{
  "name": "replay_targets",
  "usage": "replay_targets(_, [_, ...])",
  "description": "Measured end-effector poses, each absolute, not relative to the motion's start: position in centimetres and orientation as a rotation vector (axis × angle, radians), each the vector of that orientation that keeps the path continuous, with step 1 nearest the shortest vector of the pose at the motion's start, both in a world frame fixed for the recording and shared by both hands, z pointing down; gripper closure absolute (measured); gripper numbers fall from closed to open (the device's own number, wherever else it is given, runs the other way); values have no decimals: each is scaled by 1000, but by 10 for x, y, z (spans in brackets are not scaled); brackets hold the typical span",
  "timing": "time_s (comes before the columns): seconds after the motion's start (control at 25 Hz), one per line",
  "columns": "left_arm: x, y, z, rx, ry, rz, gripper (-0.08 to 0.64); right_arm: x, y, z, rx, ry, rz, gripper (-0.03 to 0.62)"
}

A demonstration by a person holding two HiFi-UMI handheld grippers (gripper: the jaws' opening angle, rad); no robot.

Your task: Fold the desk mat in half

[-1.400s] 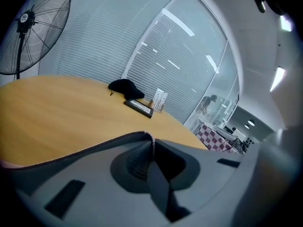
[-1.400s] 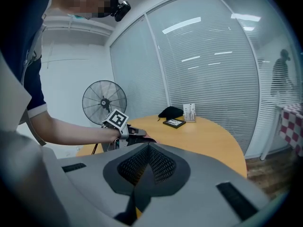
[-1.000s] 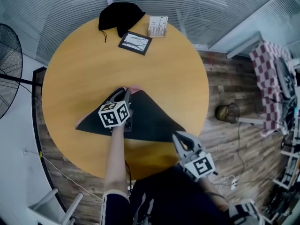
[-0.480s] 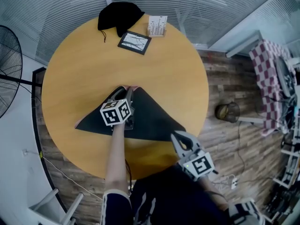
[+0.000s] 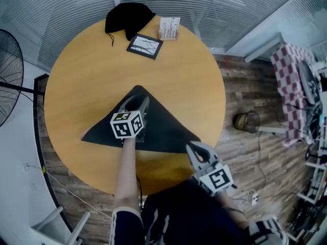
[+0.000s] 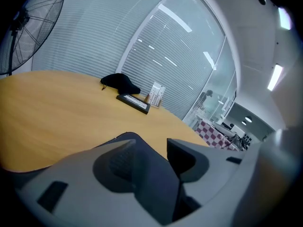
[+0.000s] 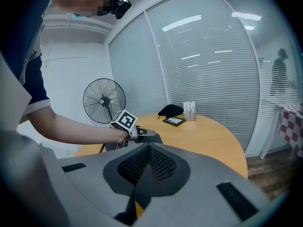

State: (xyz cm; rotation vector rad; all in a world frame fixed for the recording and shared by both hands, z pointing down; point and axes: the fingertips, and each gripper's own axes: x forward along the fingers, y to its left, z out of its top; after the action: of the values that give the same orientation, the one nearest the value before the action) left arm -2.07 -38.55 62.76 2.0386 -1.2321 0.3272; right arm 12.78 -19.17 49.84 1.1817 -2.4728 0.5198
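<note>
Head view: the round wooden table (image 5: 92,75) carries the desk mat (image 5: 163,126) on its near side. The mat lies as a dark triangle, with its point towards the far side and its long edge nearest me. A sliver of pink underside shows at its left corner.

My left gripper (image 5: 137,101) is over the mat just short of that far point. In the left gripper view its jaws stand apart, with the dark sheet showing in the gap between them and the mat's rounded tip just beyond.

My right gripper (image 5: 195,149) sits at the mat's right corner, at the near right edge of the table. In the right gripper view its ribbed pads (image 7: 163,164) are pressed together. I cannot tell whether any of the mat is caught between them.

On the far side of the table, well apart from the mat, lie a black cloth (image 5: 127,17), a dark-framed card (image 5: 144,46) and a small white stand (image 5: 169,28). A floor fan (image 5: 7,65) stands off to the left.
</note>
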Motion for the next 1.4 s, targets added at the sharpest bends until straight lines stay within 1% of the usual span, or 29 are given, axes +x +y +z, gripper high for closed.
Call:
replay_targets(0.36, [-35,-387,614,2094,-1310,374,379,128,-186,495,1174,-2474,491,589])
replay_targets(0.4, [-38,-387,611,2103,-1326,383,390,128,-186,493,1178,-2478,488,589])
replay_targets(0.52, [-44,-389,602,2122,-1384,402,482,128,-185,488,1188,-2488,485,589])
replay_targets(0.72, [-50,-385,590,2130,-1439,420,554,126,-177,480,1196,-2505,453,589])
replay_targets(1.04, [-55,-370,553,2212,-1545,427,557,128,-163,461,1230,-2529,404,589])
replay_targets(1.28, [-58,-337,512,2401,-1664,558,557,121,-145,448,1222,-2559,328,589])
replay_targets(1.4, [-56,-320,493,2465,-1668,565,557,117,-137,444,1212,-2567,309,589])
